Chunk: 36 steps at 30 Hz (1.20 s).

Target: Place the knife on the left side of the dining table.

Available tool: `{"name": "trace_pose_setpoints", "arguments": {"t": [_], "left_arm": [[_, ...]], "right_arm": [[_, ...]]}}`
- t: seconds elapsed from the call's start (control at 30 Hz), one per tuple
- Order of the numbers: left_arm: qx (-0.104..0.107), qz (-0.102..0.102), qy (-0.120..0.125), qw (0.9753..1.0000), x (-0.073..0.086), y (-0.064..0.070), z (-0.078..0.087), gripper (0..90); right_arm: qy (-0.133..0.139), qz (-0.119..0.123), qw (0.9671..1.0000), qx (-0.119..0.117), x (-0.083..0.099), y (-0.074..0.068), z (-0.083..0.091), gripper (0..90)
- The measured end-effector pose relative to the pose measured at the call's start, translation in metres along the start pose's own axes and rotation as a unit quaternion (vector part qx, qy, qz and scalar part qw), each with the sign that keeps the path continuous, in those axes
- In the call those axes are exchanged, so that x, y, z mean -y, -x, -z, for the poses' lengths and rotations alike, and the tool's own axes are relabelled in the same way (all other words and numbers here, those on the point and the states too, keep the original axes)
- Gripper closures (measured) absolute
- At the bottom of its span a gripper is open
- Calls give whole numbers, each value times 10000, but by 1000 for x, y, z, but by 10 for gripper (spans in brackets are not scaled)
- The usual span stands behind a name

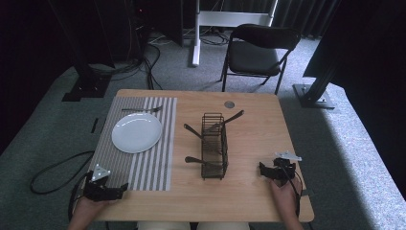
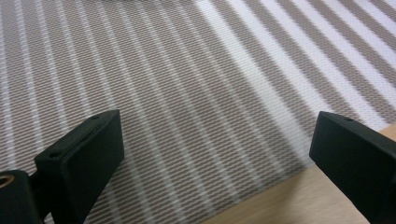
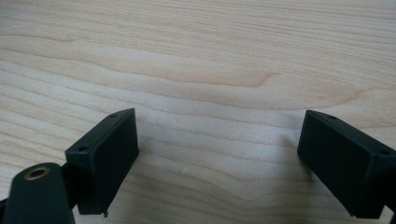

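Note:
My left gripper [image 1: 122, 188] rests at the near left corner of the wooden table [image 1: 249, 191], its jaws wide open over the near edge of a striped placemat [image 1: 143, 167]. In the left gripper view the gripper [image 2: 217, 156] holds nothing, with the placemat [image 2: 187, 84] beneath it. My right gripper [image 1: 262, 170] lies at the near right, open and pointing left toward a black wire caddy [image 1: 213, 146]. The right gripper view shows the gripper [image 3: 219, 154] over bare wood [image 3: 210, 56]. A white plate [image 1: 137, 132] sits on the placemat, a fork [image 1: 141, 110] behind it. Several utensils stick out of the caddy.
A small round grey disc [image 1: 229, 104] lies near the table's far edge. Beyond the table stand a black folding chair [image 1: 256, 52] and dark frame legs on grey carpet. A black cable [image 1: 52, 172] loops on the floor at the left.

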<state>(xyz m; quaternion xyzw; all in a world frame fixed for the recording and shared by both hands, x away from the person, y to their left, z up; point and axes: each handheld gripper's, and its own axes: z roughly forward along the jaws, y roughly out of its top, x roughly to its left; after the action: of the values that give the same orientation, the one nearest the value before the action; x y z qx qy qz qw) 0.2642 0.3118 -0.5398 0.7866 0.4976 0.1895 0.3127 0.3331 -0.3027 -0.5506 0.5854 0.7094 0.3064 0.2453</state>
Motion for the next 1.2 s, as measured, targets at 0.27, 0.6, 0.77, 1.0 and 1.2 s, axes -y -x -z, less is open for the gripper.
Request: {"name": "trace_pose_setpoints", "arguments": {"t": [0.27,0.6,0.77,1.0,1.2], "left_arm": [[331,-246,29,9991,-16,27,-3,33],[731,-697,386,9941,-46,66,7,34],[859,-915,483,9909,-57,82,11,34],[1157,-1091,763,9843,-78,105,20,34],[1274,-1189,907,9805,-90,121,25,35]], "right_arm": [[2,-4,10000,3,0,0,0,115],[2,-3,10000,3,0,0,0,115],[2,-4,10000,3,0,0,0,115],[2,-4,10000,2,0,0,0,115],[2,-5,10000,4,0,0,0,115]]}}
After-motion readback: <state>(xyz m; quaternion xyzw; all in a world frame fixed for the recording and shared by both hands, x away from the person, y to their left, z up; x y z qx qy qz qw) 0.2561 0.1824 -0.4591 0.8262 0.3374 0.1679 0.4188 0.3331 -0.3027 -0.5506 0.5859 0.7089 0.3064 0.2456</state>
